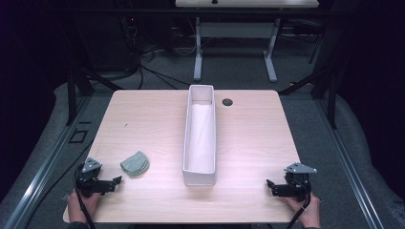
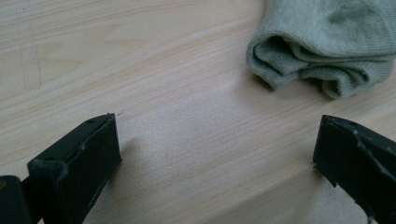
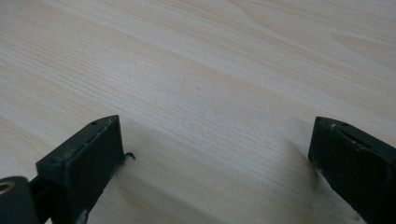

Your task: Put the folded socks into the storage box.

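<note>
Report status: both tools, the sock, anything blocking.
Left tool open, empty, just short of folded grey-green sock. Right tool open, empty, over bare table. White tray mid-table, not in the way.

The high view is mounted above the near edge of the table (image 1: 157, 114) and looks forward and down, covering the whole top and the floor beyond. The left gripper view sits low and close over the tabletop, facing the folded sock (image 2: 327, 42), which the high view shows near the table's front-left corner. The right gripper view looks equally close across bare wood of the same table.
</note>
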{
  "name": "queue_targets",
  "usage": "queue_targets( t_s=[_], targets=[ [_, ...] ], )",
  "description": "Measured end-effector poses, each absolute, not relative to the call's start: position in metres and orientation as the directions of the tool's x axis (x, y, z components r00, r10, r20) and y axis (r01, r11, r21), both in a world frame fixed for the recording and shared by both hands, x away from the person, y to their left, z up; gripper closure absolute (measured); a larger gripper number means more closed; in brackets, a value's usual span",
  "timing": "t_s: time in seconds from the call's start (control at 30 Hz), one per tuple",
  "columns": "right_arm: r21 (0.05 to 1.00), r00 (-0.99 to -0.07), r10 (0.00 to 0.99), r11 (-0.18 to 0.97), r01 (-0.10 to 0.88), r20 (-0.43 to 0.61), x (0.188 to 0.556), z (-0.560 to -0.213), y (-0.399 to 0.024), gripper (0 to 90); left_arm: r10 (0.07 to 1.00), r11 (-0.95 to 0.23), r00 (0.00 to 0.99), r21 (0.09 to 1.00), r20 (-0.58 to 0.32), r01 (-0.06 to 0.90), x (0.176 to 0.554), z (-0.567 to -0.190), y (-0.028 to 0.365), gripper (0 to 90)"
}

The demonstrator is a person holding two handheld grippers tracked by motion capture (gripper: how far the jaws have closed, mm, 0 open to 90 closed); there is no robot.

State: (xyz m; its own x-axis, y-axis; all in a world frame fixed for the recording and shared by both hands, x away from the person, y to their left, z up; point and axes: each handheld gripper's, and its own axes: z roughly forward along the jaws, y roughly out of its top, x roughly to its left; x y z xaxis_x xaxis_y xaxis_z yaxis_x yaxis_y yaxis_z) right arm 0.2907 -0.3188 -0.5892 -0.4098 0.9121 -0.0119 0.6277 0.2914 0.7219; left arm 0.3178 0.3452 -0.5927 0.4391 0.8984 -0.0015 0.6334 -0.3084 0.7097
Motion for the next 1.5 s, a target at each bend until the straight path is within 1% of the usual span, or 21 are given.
queue_targets(
  t_s=[0.2, 0.4, 0.5, 0.57, 0.6, 0.67, 0.73, 0.77, 0.8, 0.87, 1.03, 1.07, 1.2, 1.23, 1.37, 1.5],
  targets=[
    [0.72, -0.43, 0.903, 0.307, 0.622, -0.013, 0.296, -0.589, -0.317, 2.7, 0.894, -0.315, 0.449, 0.708, -0.003, 0.632, 0.318, -0.593, 0.346, 0.4],
    [0.724, -0.455, 0.89, 0.334, 0.604, -0.03, 0.303, -0.589, -0.314, 2.6, 0.9, -0.304, 0.435, 0.709, -0.004, 0.636, 0.318, -0.593, 0.344, 0.4],
    [0.716, -0.465, 0.885, 0.338, 0.611, -0.021, 0.304, -0.589, -0.314, 0.0, 0.906, -0.296, 0.424, 0.709, -0.004, 0.64, 0.318, -0.593, 0.343, 0.2],
    [0.712, -0.464, 0.886, 0.337, 0.616, -0.018, 0.305, -0.589, -0.315, 0.0, 0.905, -0.297, 0.426, 0.709, -0.005, 0.639, 0.318, -0.593, 0.343, 0.1],
    [0.714, -0.464, 0.886, 0.326, 0.619, -0.002, 0.305, -0.59, -0.315, 0.0, 0.898, -0.308, 0.44, 0.708, -0.005, 0.636, 0.318, -0.592, 0.344, 0.1],
    [0.714, -0.463, 0.887, 0.326, 0.62, -0.003, 0.304, -0.59, -0.315, 0.0, 0.895, -0.314, 0.445, 0.705, -0.003, 0.636, 0.318, -0.592, 0.344, 0.2],
    [0.712, -0.453, 0.891, 0.318, 0.626, 0.0, 0.304, -0.59, -0.314, 0.0, 0.88, -0.338, 0.475, 0.691, -0.009, 0.639, 0.319, -0.59, 0.344, 0.0],
    [0.712, -0.453, 0.891, 0.318, 0.626, 0.0, 0.304, -0.59, -0.314, 0.0, 0.88, -0.338, 0.475, 0.691, -0.009, 0.639, 0.319, -0.59, 0.344, 0.2],
    [0.71, -0.445, 0.896, 0.318, 0.629, -0.007, 0.303, -0.59, -0.313, 0.0, 0.867, -0.348, 0.498, 0.686, -0.024, 0.638, 0.319, -0.587, 0.345, 0.2],
    [0.713, -0.455, 0.89, 0.321, 0.623, -0.002, 0.303, -0.59, -0.313, 0.0, 0.866, -0.345, 0.499, 0.689, -0.029, 0.637, 0.32, -0.586, 0.345, 0.1],
    [0.71, -0.459, 0.888, 0.334, 0.62, -0.017, 0.302, -0.589, -0.311, 0.0, 0.863, -0.326, 0.502, 0.698, -0.056, 0.638, 0.322, -0.569, 0.346, 0.0],
    [0.707, -0.464, 0.886, 0.329, 0.627, 0.0, 0.303, -0.59, -0.312, 0.0, 0.861, -0.327, 0.505, 0.695, -0.06, 0.64, 0.323, -0.564, 0.345, 0.0],
    [0.709, -0.464, 0.886, 0.329, 0.623, -0.003, 0.303, -0.59, -0.312, 0.0, 0.853, -0.342, 0.519, 0.686, -0.061, 0.642, 0.33, -0.547, 0.339, 0.0],
    [0.71, -0.466, 0.885, 0.328, 0.624, 0.0, 0.303, -0.59, -0.312, 0.0, 0.846, -0.35, 0.529, 0.685, -0.061, 0.639, 0.333, -0.539, 0.335, 0.0],
    [0.71, -0.467, 0.884, 0.329, 0.623, 0.0, 0.303, -0.59, -0.312, 0.0, 0.837, -0.357, 0.543, 0.686, -0.066, 0.634, 0.34, -0.529, 0.328, 0.0],
    [0.71, -0.468, 0.884, 0.328, 0.623, 0.002, 0.303, -0.59, -0.312, 0.0, 0.822, -0.385, 0.566, 0.666, -0.067, 0.639, 0.35, -0.522, 0.314, 0.0]
  ],
)
